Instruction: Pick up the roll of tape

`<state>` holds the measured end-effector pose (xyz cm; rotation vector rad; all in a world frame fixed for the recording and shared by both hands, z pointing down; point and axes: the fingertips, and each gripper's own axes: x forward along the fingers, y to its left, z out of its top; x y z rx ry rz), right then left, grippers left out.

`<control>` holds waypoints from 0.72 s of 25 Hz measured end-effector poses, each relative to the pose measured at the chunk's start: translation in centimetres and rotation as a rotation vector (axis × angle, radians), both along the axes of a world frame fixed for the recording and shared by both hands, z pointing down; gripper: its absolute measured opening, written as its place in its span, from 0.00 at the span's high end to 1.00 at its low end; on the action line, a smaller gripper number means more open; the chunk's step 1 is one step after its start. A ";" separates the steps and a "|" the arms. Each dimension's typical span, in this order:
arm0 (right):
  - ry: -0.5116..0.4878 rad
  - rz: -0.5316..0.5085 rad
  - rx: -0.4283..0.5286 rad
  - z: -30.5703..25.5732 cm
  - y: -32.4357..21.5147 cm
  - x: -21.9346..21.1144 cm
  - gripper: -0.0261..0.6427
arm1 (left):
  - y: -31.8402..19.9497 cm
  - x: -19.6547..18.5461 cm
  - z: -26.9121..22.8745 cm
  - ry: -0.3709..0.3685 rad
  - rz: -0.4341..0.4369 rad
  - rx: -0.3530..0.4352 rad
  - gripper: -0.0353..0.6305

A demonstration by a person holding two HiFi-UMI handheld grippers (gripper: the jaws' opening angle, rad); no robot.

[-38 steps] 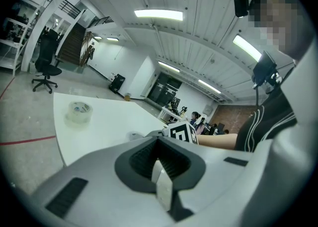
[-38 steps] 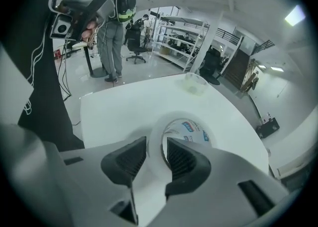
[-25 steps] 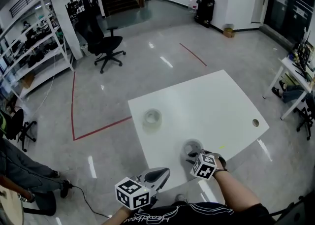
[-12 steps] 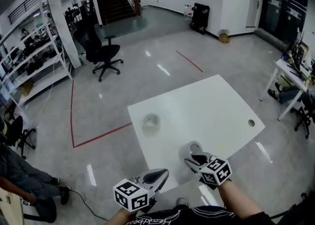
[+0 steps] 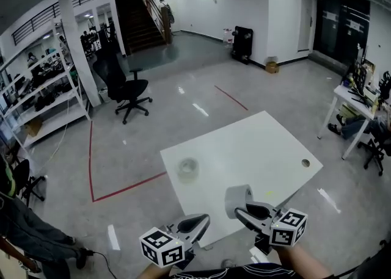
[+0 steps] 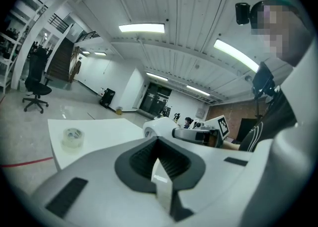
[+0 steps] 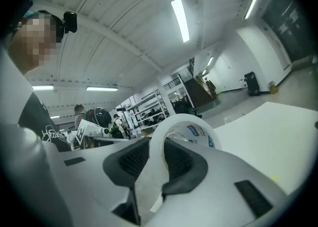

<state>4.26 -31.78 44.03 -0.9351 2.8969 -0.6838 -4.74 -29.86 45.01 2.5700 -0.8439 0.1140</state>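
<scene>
A white roll of tape [image 5: 236, 200] hangs above the near edge of the white table [image 5: 263, 143], and my right gripper [image 5: 245, 209] is shut on it. In the right gripper view the roll [image 7: 185, 130] stands upright between the dark pads, its wall pinched by the jaws of the right gripper [image 7: 161, 164]. A second, clear roll of tape [image 5: 188, 168] lies flat on the table's left part. My left gripper [image 5: 197, 223] floats off the table's near-left edge, shut with nothing in it. The left gripper view shows its closed jaws [image 6: 160, 164], the clear roll [image 6: 72, 137] and the held white roll [image 6: 155, 128].
A cable hole [image 5: 305, 163] sits near the table's right corner. A black office chair [image 5: 129, 87] and shelving [image 5: 36, 85] stand at the far left. Another desk [image 5: 354, 102] stands at the right. A red line [image 5: 125, 187] marks the floor. A person [image 5: 21, 226] is at the left edge.
My right gripper has risen from the tabletop with the white roll in it and turned from pointing down to near level. The left gripper rose slightly.
</scene>
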 end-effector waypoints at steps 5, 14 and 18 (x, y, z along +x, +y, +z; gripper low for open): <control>-0.052 -0.002 -0.036 -0.4 1.3 0.4 0.82 | 0.8 0.5 -0.9 0.005 0.016 0.020 0.94; -0.085 -0.004 -0.024 -0.9 3.2 0.8 0.82 | 1.9 1.4 -1.3 0.009 0.034 0.045 0.94; -0.089 -0.009 -0.010 -1.3 3.9 0.8 0.82 | 2.2 1.7 -1.3 0.015 0.043 0.045 0.94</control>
